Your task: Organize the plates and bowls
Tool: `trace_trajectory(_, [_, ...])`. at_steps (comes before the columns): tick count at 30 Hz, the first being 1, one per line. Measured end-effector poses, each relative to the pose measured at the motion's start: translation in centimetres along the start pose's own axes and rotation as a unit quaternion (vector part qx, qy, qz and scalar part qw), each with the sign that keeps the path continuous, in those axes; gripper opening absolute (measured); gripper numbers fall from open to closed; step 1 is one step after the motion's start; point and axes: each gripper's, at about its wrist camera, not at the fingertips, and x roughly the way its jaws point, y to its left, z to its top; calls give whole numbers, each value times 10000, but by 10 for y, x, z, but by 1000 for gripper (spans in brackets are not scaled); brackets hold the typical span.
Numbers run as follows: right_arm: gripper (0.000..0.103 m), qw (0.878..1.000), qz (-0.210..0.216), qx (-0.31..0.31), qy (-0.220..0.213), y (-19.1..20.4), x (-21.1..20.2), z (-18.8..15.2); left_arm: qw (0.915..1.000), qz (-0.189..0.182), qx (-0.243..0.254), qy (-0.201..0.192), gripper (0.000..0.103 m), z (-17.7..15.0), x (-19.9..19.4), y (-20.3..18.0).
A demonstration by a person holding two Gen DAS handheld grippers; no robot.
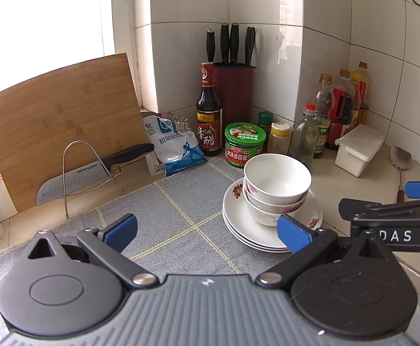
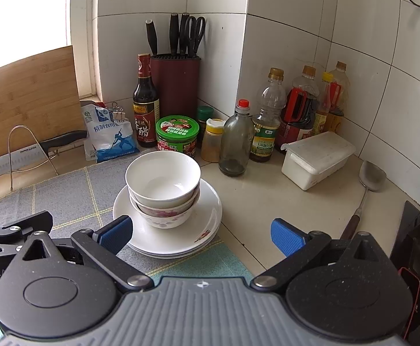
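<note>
Grippers wide apart and empty, dishes already stacked.

Left gripper (image 1: 207,230) and right gripper (image 2: 199,235) both hover with jaws spread, holding nothing and touching nothing, low over the grey mat (image 1: 163,207). Just ahead, the nested bowls (image 2: 163,187) sit on the pile of plates (image 2: 207,222) at the mat's right edge, near the sauce jar (image 2: 177,136). Stacking looks finished; little seems left beyond moving the pile, if that is wanted.

Both wrist cams face tiled corner, close; share bowl stack (image 1: 276,186) (image 2: 163,187).
</note>
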Motion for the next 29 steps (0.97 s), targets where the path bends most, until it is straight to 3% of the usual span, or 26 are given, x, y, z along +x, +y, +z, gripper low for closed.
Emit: trace_trajectory(29, [103, 10000, -33, 9, -8, -1, -3, 3, 10000, -36, 24, -31, 102, 1, -3, -1])
